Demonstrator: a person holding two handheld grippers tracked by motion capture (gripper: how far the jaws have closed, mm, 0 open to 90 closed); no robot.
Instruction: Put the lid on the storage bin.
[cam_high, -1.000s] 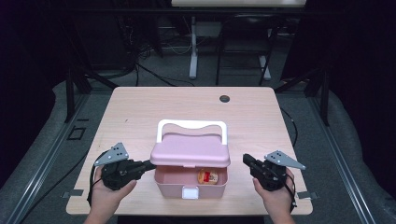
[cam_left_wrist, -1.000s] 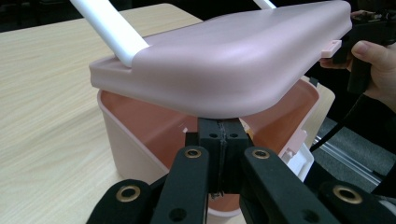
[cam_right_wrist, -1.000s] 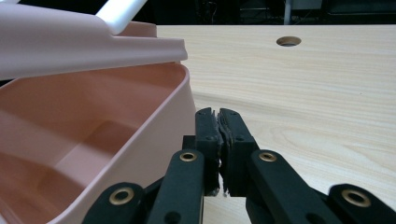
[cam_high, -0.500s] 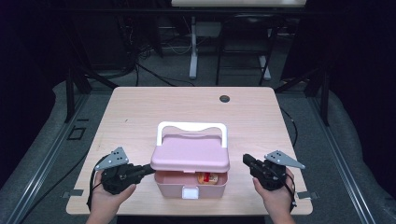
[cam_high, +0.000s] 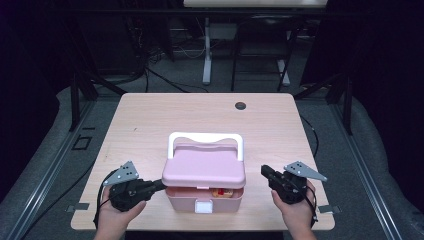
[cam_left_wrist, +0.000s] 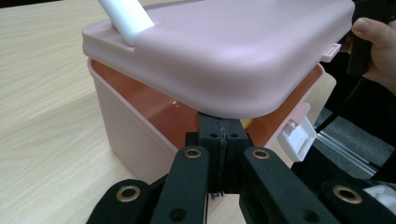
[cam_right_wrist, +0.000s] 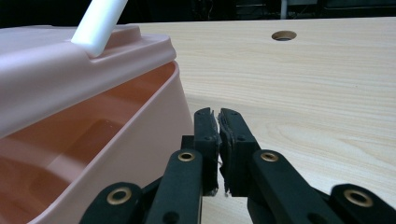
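Under the box's (cam_high: 204, 196) lid (cam_high: 204, 167), left of its latch, my closed left gripper (cam_left_wrist: 219, 122) props it partly up; closed right gripper (cam_high: 265, 171) waits beside the box. Full opening remains.

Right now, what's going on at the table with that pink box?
A person is prying up the lid of a pink box with two handheld grippers. The left gripper, jaws shut, has its tips tucked under the lid's edge and props it partly open on that side. The right gripper, jaws also shut, sits beside the box's other end in the high view, apart from it. The white handle stands up, and something small and orange lies inside.
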